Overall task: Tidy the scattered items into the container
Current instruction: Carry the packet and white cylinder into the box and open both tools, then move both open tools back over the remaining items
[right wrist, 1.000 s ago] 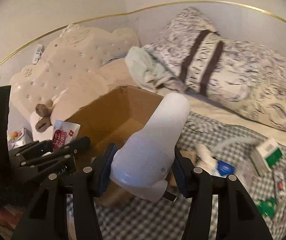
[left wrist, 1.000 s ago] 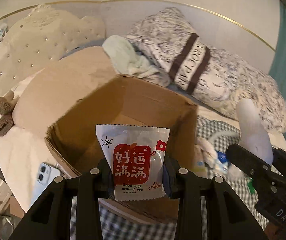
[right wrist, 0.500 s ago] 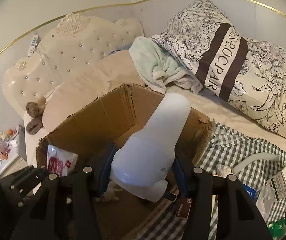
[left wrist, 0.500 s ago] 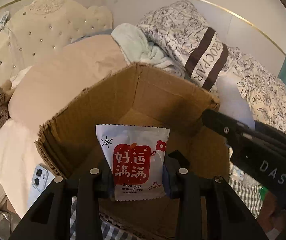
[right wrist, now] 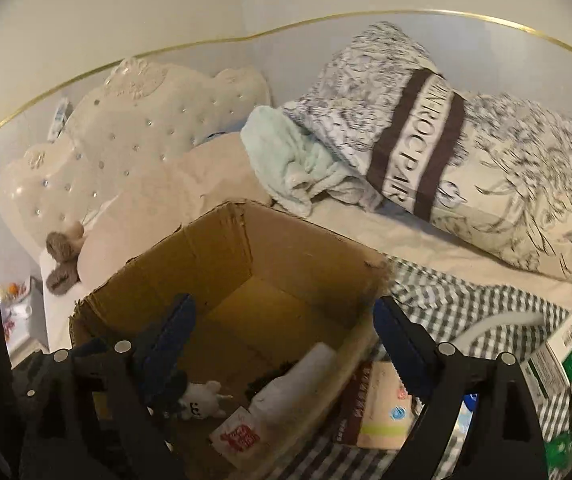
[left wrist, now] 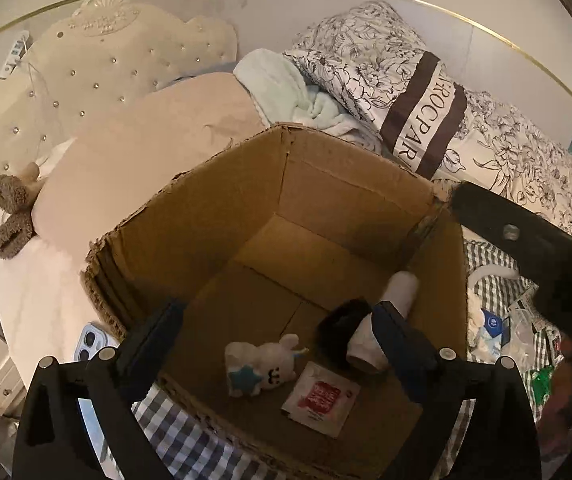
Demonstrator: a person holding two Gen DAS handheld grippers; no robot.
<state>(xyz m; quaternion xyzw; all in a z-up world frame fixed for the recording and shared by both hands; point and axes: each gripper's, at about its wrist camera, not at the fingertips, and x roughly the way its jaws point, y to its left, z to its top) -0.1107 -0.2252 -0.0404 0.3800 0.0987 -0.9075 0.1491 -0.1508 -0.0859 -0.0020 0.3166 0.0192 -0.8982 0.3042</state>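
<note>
1. Both tools, left tool (left wrist: 277, 320) and right tool (right wrist: 286, 320), are opening, nothing between them, above the cardboard box (left wrist: 350, 184).
2. The snack packet (left wrist: 320, 398) and white bottle (right wrist: 298, 384) lie inside the box.
3. Best lift both straight clear of its rim before fetching the green carton (right wrist: 566, 348) beside it.

Hidden and blurred parts

The patterned pillow (right wrist: 506, 184) is smearing with motion blur; the white bottle (left wrist: 382, 320) is hiding partly behind a gripper finger.
</note>
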